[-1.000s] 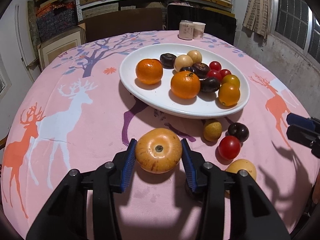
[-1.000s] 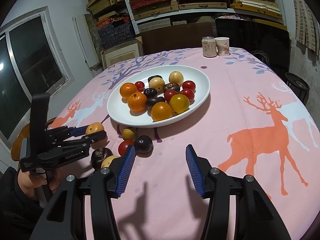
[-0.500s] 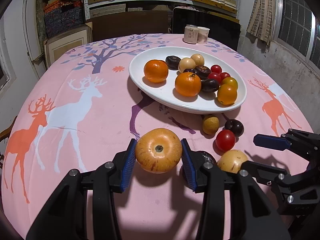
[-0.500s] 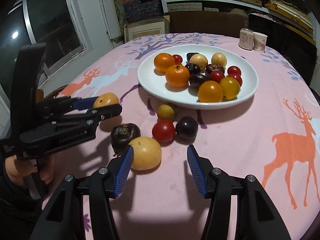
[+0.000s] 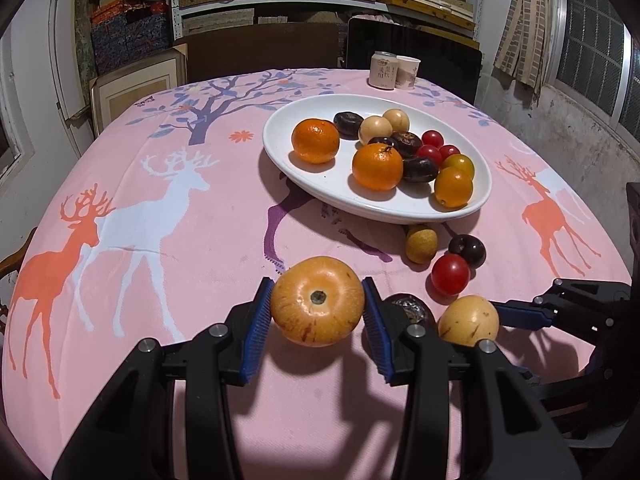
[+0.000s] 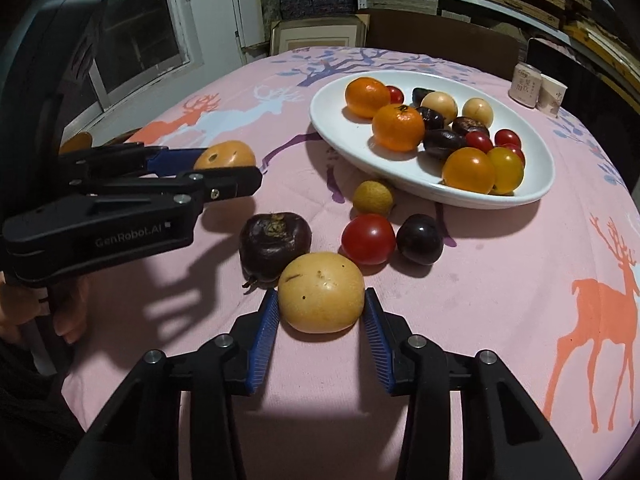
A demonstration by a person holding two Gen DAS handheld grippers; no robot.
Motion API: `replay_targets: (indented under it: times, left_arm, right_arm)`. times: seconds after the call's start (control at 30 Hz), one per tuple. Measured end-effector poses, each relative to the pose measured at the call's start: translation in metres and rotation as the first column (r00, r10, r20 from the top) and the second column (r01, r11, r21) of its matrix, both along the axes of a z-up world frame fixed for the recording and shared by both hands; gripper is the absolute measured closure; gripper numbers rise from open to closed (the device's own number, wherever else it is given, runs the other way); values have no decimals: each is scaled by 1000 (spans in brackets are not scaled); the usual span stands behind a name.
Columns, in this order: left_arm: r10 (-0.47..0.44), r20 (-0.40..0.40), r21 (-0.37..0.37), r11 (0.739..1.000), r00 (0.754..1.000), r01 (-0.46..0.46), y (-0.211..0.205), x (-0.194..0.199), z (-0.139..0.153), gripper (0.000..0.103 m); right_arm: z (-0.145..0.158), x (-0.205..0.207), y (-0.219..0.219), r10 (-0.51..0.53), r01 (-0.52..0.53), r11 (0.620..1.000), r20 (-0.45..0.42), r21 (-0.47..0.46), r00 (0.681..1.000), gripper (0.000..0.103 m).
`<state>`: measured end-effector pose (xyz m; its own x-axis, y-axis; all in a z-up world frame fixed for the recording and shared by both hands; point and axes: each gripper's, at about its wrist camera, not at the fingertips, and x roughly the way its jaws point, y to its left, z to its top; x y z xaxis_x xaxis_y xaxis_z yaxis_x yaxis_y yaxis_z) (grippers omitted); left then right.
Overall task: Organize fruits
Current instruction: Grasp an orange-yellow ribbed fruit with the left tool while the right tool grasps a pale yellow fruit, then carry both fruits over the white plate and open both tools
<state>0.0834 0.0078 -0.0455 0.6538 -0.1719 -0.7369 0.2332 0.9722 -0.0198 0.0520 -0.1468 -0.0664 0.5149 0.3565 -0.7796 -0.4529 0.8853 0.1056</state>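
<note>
My left gripper (image 5: 318, 312) is shut on an orange-yellow fruit (image 5: 318, 300), held just above the pink cloth; in the right wrist view it (image 6: 228, 168) reaches in from the left with that fruit (image 6: 225, 155). My right gripper (image 6: 321, 312) is closing its jaws on a pale yellow fruit (image 6: 321, 292) on the cloth, and both blue pads touch its sides. One of its fingers (image 5: 524, 315) shows beside that fruit (image 5: 469, 320) in the left wrist view. The white plate (image 6: 336, 120) beyond holds several oranges, tomatoes and dark fruits.
Loose on the cloth between plate and grippers lie a dark purple fruit (image 6: 275, 240), a red tomato (image 6: 368, 239), a dark plum (image 6: 419, 239) and a small yellowish fruit (image 6: 374, 198). Two cups (image 6: 538, 90) stand at the table's far edge. A person's hand (image 6: 24, 308) grips the left handle.
My right gripper came forward and down over the pale yellow fruit and its jaws narrowed onto it. The left gripper kept still with its fruit.
</note>
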Motion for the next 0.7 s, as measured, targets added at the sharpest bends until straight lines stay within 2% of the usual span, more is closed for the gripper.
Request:
replay_targets:
  times: [0.4, 0.7]
  left_arm:
    - [-2, 4, 2, 1000, 1000, 2, -1, -4, 0, 60]
    - [-8, 28, 2, 1000, 1000, 8, -4, -16, 13, 60]
  right_arm:
    - [9, -7, -27, -72, 71, 995, 4, 73, 997, 60]
    - [26, -11, -44, -116, 111, 988, 44, 104, 992, 60]
